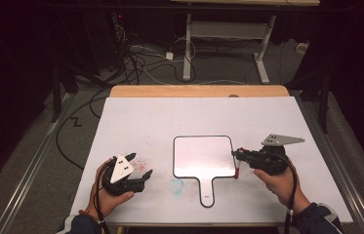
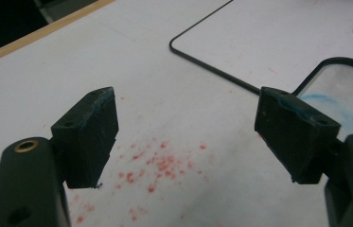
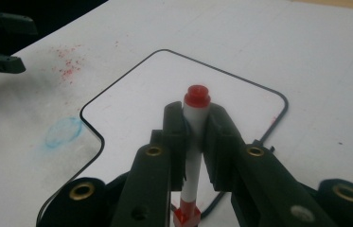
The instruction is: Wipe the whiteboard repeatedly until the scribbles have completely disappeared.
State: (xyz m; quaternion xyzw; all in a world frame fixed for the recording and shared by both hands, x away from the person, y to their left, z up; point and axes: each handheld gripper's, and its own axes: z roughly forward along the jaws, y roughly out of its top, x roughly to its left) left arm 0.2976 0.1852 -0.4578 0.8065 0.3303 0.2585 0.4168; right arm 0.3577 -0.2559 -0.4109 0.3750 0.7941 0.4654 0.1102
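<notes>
While left hand-held gripper [image 2: 186, 137] gapes | right hand-held gripper [image 3: 195, 142] clamps marker [image 3: 196, 124] by whiteboard [image 1: 204, 156]

No legible text, labels, brands or numbers on any surface.

Table [image 1: 287, 126] surface is mostly bare: far half and both side margins are unobstructed for gripper travel. Only flat obstacle is the paddle-shaped whiteboard [image 1: 204, 156] at centre, handle toward the person; low profile, passable overhead. Left gripper [image 1: 138, 181] occupies the near-left corner, jaws spread, w/ a free gap between it and the board's left edge. Right gripper [image 1: 235, 157] sits at the board's right edge, clamping a marker [image 3: 195, 137] upright; that side of the board is blocked. Red specks [image 2: 160, 163] and blue smudge [image 1: 176, 185] are stains only, no obstruction.
</notes>
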